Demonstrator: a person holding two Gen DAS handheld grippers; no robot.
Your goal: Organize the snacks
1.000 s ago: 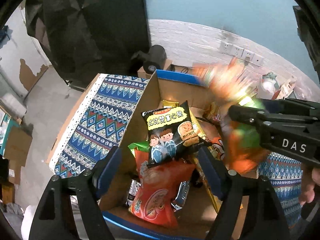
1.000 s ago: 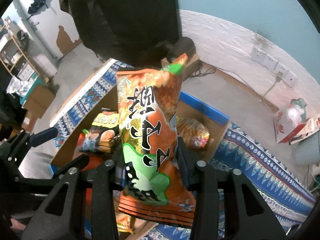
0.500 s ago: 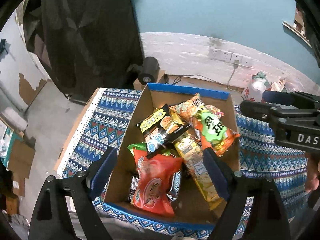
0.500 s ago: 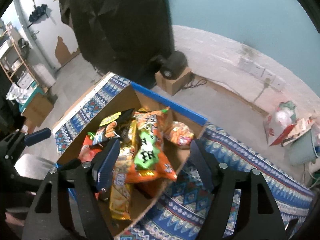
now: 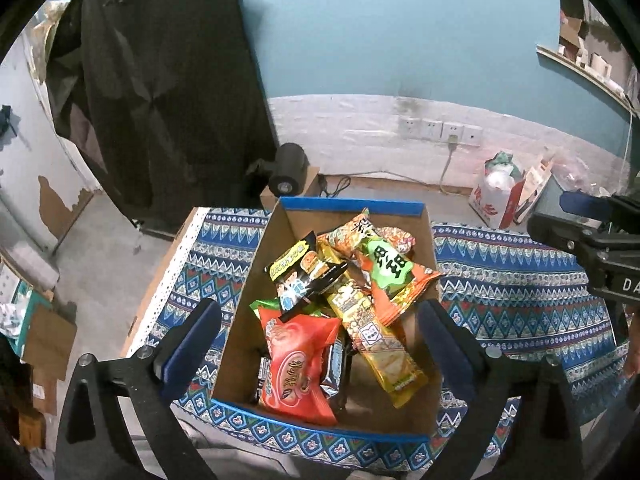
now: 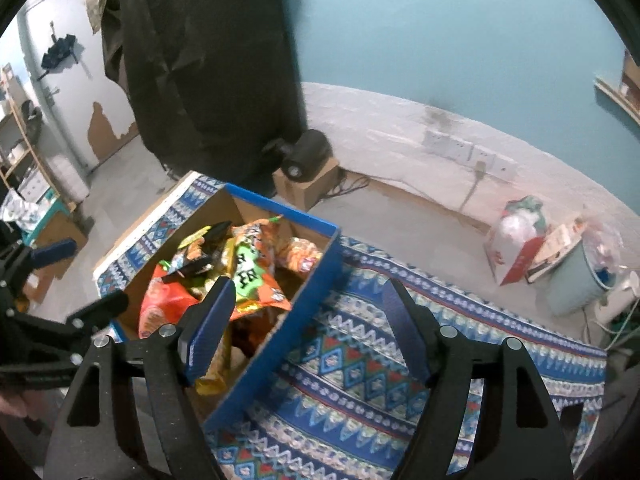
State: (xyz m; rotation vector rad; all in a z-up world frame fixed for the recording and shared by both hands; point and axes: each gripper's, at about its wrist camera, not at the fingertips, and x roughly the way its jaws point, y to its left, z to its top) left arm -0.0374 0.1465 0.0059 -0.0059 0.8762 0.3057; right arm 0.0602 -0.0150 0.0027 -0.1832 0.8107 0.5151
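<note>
My left hand-held gripper [image 5: 320, 344] has just been opening and gapes wide, empty, above the cardboard box [image 5: 256, 280] by the counter [image 5: 520, 280] left edge. The snacks, orange-green packet [image 5: 394, 276] included, lie inside. My right hand-held gripper [image 6: 308, 324] stands open, holding nothing
</note>
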